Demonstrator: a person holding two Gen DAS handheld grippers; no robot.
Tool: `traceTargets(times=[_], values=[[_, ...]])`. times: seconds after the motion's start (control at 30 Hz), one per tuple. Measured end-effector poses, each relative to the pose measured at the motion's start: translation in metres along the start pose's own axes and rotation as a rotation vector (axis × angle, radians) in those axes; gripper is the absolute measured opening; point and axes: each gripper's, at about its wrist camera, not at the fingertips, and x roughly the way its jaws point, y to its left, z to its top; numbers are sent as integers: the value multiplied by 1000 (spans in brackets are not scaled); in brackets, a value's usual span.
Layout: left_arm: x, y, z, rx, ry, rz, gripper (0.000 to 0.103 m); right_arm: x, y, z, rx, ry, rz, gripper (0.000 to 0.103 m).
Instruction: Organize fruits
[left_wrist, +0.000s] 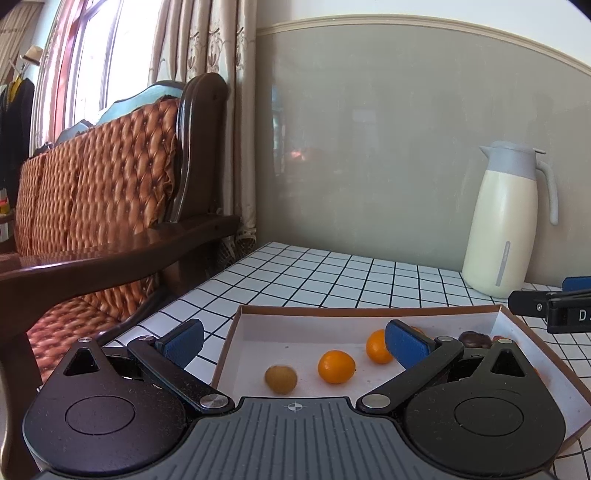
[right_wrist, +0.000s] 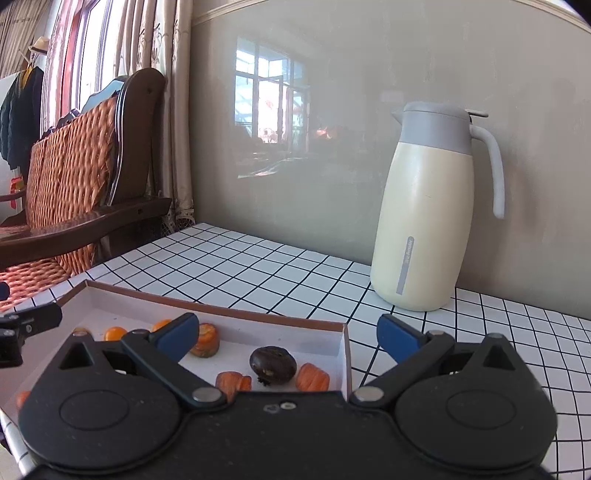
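A: Desk (left_wrist: 332, 273) of white tile with black grid lines; pushed against a grey-green wall (left_wrist: 388, 129) with a pale moulding at 12 o'clock.

B: Cream jug (right_wrist: 424, 221) with grey lid and handle standing upright at 2 o'clock in the right wrist view; set on the tiles close to the wall.

A: Orange quilted sofa (left_wrist: 99, 177) with dark wooden frame at 9 o'clock; patterned curtains (left_wrist: 207, 44) and a bright window (left_wrist: 99, 55) behind it at 10 o'clock; hat and dark coats hanging at the far edge.

B: Shallow box (left_wrist: 332, 314) with brown rim and white floor lying on the desk at 6 o'clock; three round orange fruits (left_wrist: 336, 366) spread inside, apart from each other; dark brown fruit (right_wrist: 272, 363) and ridged orange pieces (right_wrist: 312, 377) at the box's right end.

A: Left tool (left_wrist: 295, 343) spread wide over the box's left corner; nothing between the blue pads.

B: Right tool (right_wrist: 288, 338) likewise wide and empty; hovering over the box's right edge.
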Motion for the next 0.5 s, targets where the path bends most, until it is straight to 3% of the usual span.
traceTargets(times=[0.2,0.5], values=[[-21,-3,7,-7,-27,-2,103,-21,3,2,-15,-8,-9,97],[-80,-14,3,7,-45,-30,103,-88,-1,-8,-20,-65,-23,97]])
